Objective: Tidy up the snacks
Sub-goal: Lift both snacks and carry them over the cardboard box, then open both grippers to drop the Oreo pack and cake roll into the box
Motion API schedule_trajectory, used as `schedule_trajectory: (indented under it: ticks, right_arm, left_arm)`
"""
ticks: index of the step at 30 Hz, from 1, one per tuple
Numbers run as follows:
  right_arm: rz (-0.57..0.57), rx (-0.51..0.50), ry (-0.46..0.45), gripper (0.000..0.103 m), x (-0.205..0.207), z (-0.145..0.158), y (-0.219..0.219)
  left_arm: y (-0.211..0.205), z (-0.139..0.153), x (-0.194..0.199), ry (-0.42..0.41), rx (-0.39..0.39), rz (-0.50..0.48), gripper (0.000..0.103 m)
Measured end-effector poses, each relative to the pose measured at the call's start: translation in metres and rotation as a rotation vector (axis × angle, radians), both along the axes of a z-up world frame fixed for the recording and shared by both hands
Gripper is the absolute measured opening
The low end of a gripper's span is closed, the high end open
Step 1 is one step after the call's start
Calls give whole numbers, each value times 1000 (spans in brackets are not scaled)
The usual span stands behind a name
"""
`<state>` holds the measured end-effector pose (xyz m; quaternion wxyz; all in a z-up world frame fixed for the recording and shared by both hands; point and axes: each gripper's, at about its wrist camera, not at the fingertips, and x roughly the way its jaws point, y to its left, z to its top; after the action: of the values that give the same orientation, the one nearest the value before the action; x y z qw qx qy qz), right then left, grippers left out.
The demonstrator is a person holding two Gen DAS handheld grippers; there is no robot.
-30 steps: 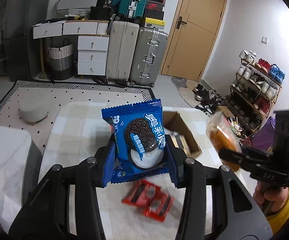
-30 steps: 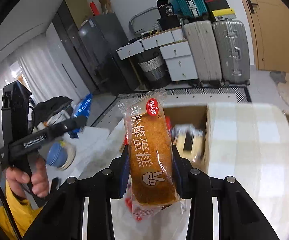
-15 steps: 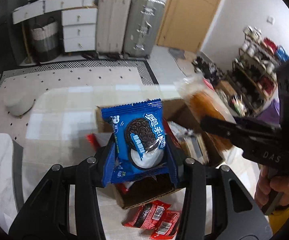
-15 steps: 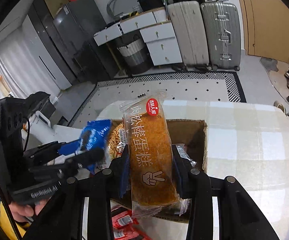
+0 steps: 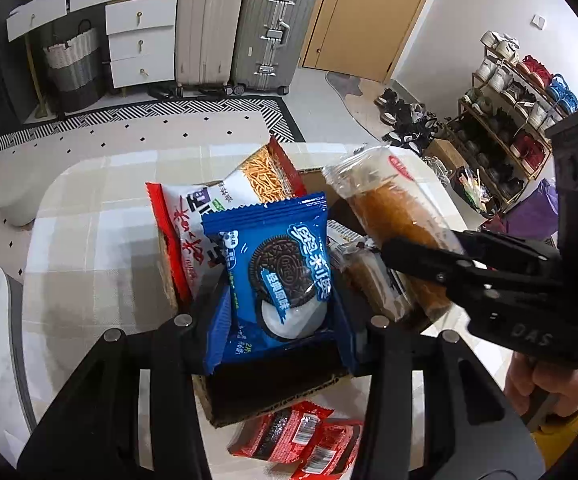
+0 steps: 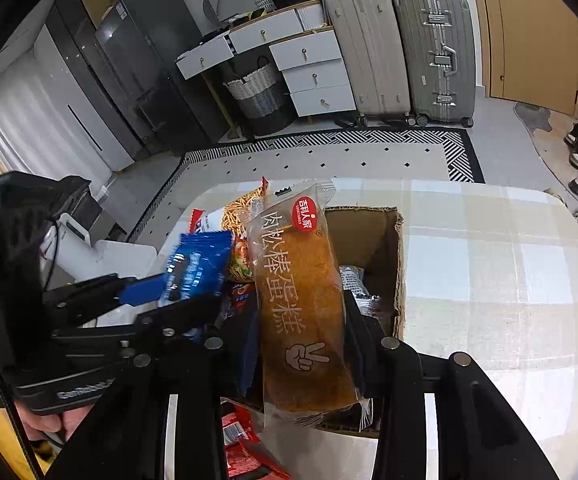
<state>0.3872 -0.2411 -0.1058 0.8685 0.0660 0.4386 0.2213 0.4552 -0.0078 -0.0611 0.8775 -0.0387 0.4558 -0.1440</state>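
Left wrist view shows the left gripper [image 5: 279,320] clamped on a blue cookie packet [image 5: 277,276], which stands upright between its fingers over the open cardboard box [image 5: 273,396]. Behind the packet, a large red and white noodle bag [image 5: 209,216] leans out of the far left part of the box. To the right, the right gripper [image 5: 429,264] reaches in from the side, closed on a long cake in clear wrap [image 5: 401,224], tilted above the right part of the box. Another wrapped cake [image 5: 369,280] lies inside the box beneath it. Two small red packets [image 5: 301,440] lie on the checked surface [image 5: 89,248], just in front of the box's near wall.

Right wrist view has the right gripper [image 6: 303,344] gripping the cake [image 6: 301,304] by its sides, the printed face toward the camera, held above the box [image 6: 397,264]. The left gripper [image 6: 185,304] comes in from the left with the blue packet [image 6: 193,268], just beside the cake. The noodle bag [image 6: 241,208] sticks up behind both. Red packets [image 6: 245,452] show at the lower edge, on the surface [image 6: 489,264].
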Motion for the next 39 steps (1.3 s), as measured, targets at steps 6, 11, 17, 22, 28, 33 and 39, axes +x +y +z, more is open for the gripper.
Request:
schedule_trajectory:
  ticks: [6,11,17,22,28,33,39]
  right_arm:
    - [-1,2,-7,38,3,-2,4]
    - [-22,-7,-14,38,8,-4,5]
    - [-39,1,-30,38,12,-1,-1]
    - [-68,51,3,38,23,-2,-15]
    - [-69,101,12,44,28,-3,-25]
    - [-74,138,-21,49,21,7,-33]
    - [-85,174,-40,51,11,17,-42]
  left_arm:
    - [4,9,-18,4,23,-20,41]
    - [-3,15,-31,-2,44,-42,42]
    - [-22,26,-30,-11,56,-65,42]
    - [-37,35,-21,-17,44,-75,41]
    - [-45,30,-11,8,31,-69,42]
    - [-47,42,-12,-28,34,-71,42]
    - [-31,76,-22,-92,30,-12,62]
